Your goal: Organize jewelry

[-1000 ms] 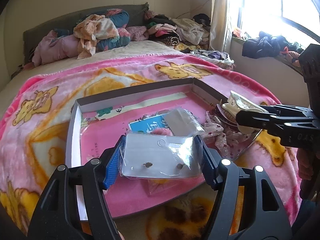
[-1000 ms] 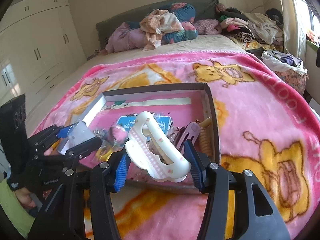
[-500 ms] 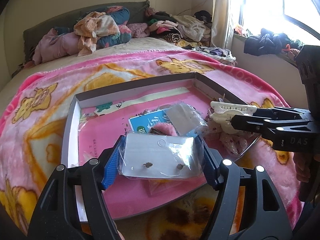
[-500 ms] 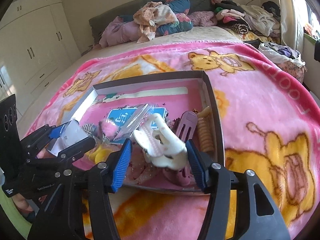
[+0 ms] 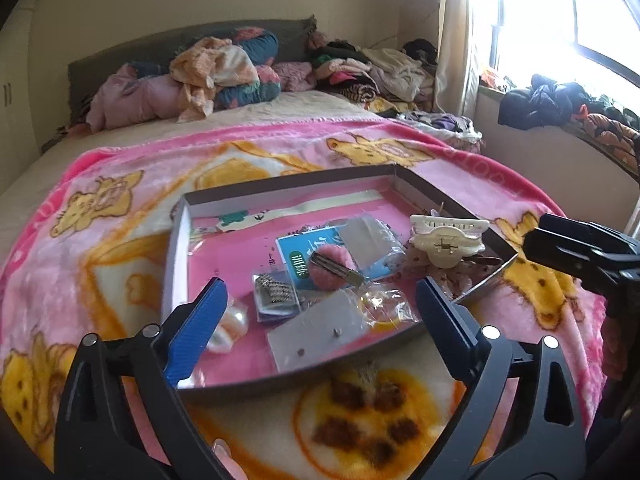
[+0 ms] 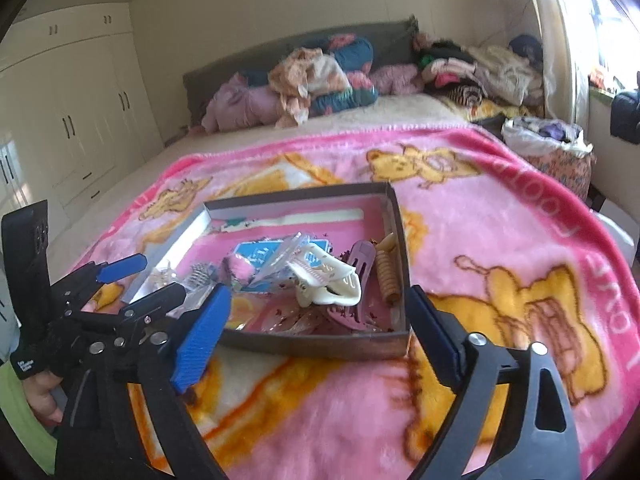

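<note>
A shallow grey box (image 5: 176,248) with a pink lining lies on the blanket and holds the jewelry. My left gripper (image 5: 318,292) hangs over its near edge, jaws opening, nothing pressed between the pads. Just beyond them a clear-bagged earring card (image 5: 316,332) lies in the box. A white claw clip (image 5: 446,236) rests at the box's right side. My right gripper (image 6: 320,294) is also opening and holds nothing, short of the box's near wall (image 6: 312,344). The white claw clip (image 6: 326,280) lies ahead of it, beside a purple clip (image 6: 360,264) and a brown spiral clip (image 6: 386,272).
The box also holds a blue card (image 5: 300,252), a pink pompom clip (image 5: 332,262), a small sparkly bagged piece (image 5: 276,292) and a pearly item (image 5: 228,328). A pink cartoon blanket (image 6: 500,240) covers the bed. Heaped clothes (image 6: 320,80) lie at the headboard, and wardrobes (image 6: 72,120) stand to the left.
Both grippers opened and drew back. The earring card dropped from the left jaws into the box's near part. The white claw clip left the right jaws and now lies in the box.
</note>
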Tool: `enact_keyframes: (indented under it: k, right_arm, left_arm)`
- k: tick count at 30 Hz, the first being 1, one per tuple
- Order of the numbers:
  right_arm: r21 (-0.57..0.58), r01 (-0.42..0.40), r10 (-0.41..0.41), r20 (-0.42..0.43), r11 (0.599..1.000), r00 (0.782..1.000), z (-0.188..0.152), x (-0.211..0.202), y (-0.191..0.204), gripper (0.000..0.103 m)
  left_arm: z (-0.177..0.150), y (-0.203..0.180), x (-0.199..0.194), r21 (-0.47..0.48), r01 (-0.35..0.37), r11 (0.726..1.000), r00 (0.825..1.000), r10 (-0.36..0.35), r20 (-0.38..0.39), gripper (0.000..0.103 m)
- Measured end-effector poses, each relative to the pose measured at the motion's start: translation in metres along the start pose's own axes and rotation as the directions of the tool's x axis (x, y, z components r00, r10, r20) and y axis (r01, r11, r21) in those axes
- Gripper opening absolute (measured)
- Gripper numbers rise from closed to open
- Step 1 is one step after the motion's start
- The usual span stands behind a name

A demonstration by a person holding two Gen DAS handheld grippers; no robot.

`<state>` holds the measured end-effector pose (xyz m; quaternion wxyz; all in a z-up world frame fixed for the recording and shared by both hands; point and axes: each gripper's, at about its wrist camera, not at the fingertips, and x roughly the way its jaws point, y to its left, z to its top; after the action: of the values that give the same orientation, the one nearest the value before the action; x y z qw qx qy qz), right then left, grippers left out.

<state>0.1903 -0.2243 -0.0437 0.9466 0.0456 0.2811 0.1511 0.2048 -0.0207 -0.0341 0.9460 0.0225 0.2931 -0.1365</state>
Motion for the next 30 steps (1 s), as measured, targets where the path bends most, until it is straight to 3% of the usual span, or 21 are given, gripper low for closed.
enact_keyframes:
  k: [13,30]
  right_arm:
    - [-0.049,0.046,-0.035,0.219,0.998,0.975,-0.031,-0.053,0.013,0.096]
    - [-0.013,0.147,-0.138,0.281,0.989,0.95,-0.067,-0.07,0.013,0.097]
  left_arm:
    - [-0.015,-0.01,-0.043,-0.018,-0.028,0.999,0.996,0.029,0.089,0.091]
    - [-0.037,-0.028,-0.063,-0.042,-0.087,0.995,0.985,0.092,0.146,0.091]
